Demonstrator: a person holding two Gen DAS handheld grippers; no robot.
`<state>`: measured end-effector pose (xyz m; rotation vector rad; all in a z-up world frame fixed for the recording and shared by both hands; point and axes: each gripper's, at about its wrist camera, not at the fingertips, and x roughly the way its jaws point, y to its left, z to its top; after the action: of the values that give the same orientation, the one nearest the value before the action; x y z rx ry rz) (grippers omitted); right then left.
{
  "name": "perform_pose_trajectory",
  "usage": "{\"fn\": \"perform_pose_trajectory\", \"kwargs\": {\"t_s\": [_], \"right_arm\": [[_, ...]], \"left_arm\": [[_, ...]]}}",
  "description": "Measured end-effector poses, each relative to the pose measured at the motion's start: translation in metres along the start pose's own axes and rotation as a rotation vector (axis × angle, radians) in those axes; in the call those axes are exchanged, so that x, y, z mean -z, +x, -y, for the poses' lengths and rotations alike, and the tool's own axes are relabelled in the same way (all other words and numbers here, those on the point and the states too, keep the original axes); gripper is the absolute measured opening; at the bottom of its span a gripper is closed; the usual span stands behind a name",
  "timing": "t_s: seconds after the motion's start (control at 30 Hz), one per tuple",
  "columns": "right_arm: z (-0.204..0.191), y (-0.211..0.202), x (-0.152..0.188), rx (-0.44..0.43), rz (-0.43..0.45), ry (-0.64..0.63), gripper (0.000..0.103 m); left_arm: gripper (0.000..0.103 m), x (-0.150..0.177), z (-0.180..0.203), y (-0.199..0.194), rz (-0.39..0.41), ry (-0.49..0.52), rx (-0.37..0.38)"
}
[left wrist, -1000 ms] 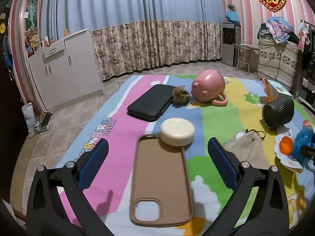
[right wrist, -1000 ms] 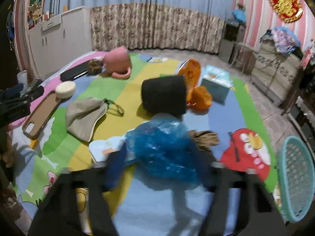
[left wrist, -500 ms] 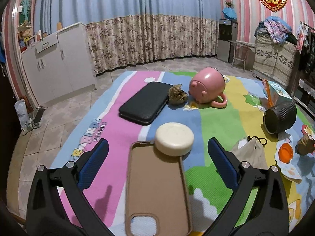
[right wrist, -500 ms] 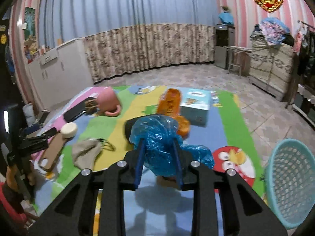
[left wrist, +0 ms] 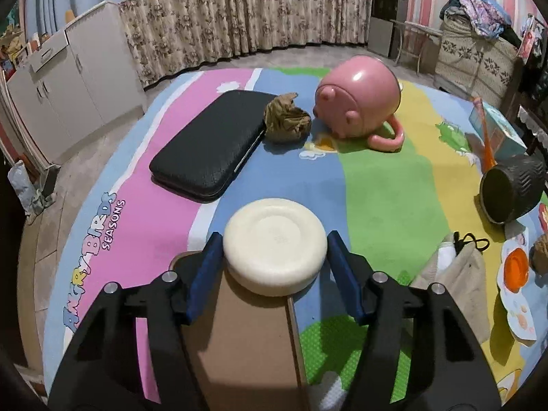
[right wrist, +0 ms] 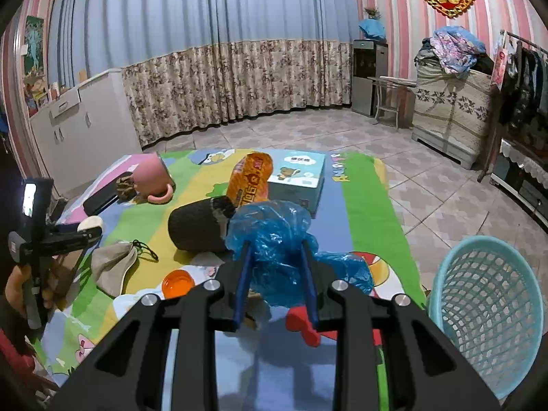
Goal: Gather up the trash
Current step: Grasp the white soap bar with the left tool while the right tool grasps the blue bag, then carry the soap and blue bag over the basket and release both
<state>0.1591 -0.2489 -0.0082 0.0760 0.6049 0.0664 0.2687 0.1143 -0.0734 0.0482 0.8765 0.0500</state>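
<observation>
My right gripper (right wrist: pixel 275 250) is shut on a crumpled blue plastic bag (right wrist: pixel 274 236) and holds it above the mat. A light blue mesh basket (right wrist: pixel 489 308) stands low at the right of it. My left gripper (left wrist: pixel 274 246) has its blue fingers (left wrist: pixel 207 267) close on both sides of a round cream lid (left wrist: pixel 274 245) that rests on a brown phone case (left wrist: pixel 243 342). A crumpled brown wrapper (left wrist: pixel 286 120) lies between a black case (left wrist: pixel 209 145) and a pink pig mug (left wrist: pixel 359 102). An orange snack bag (right wrist: pixel 250 178) leans by a box.
On the colourful play mat (left wrist: pixel 383 185) lie a black ribbed cup (left wrist: pixel 513 188), a beige pouch (right wrist: pixel 111 267), an orange cap (right wrist: pixel 178 282) and a light blue box (right wrist: pixel 298 174). White cabinets (left wrist: pixel 68 82) stand at the left, curtains behind.
My left gripper moved forward and its fingers closed in around the cream lid. My right gripper lifted the blue bag off the mat and swung right, toward the basket.
</observation>
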Motion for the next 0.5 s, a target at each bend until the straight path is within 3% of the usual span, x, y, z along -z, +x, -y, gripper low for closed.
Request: {"fn": "perform_pose_trajectory", "kwargs": {"t_s": [0.3,0.5], "right_arm": [[0.042,-0.012,0.001,0.032,0.020,0.051,0.027],[0.074,-0.021,0.005,0.066,0.026,0.086,0.027]], "left_arm": [[0.061,-0.006,0.022,-0.038,0.109,0.031,-0.056],[0.061,-0.016,0.070,-0.082,0.232,0.044,-0.026]]}}
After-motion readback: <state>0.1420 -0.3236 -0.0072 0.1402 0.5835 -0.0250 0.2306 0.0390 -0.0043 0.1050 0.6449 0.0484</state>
